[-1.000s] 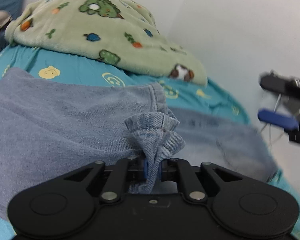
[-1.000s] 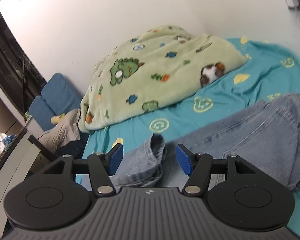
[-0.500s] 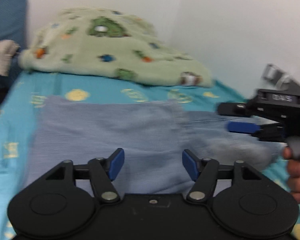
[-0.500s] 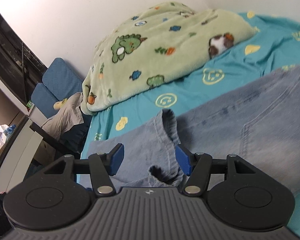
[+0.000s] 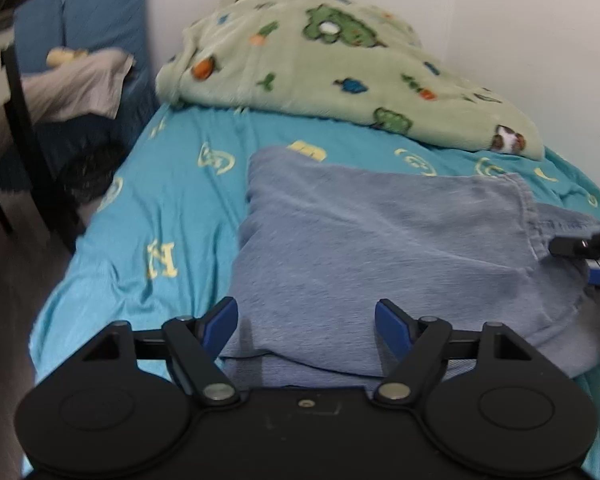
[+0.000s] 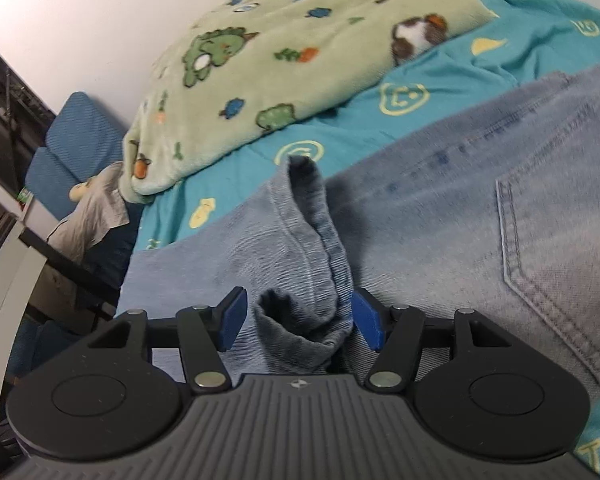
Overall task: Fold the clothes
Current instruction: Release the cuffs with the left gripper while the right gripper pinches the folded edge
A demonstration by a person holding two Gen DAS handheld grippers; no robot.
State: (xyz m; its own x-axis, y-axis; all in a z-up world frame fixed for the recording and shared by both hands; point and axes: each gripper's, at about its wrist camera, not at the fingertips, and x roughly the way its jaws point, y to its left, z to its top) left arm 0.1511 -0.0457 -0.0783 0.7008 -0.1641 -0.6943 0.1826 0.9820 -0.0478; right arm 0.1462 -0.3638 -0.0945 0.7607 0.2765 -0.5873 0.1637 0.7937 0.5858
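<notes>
Two sets of jaws spread over folded jeans [image 5: 384, 240] on bed [image 5: 172, 200], left gripper [image 5: 306, 320] just opened and empty, right gripper [image 6: 296, 318] straddling unpinched raised hem [image 6: 312, 248]; soft, heavy denim, likely best gripped at thick hem or waistband.

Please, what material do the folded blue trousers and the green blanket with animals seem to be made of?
The trousers look like faded denim: a diagonal weave, double stitched seams and a sewn patch pocket show in the right wrist view. The blanket looks like soft fleece, probably synthetic: its surface is fuzzy and matte, with blurred printed animals. The exact fibre cannot be told.
</notes>
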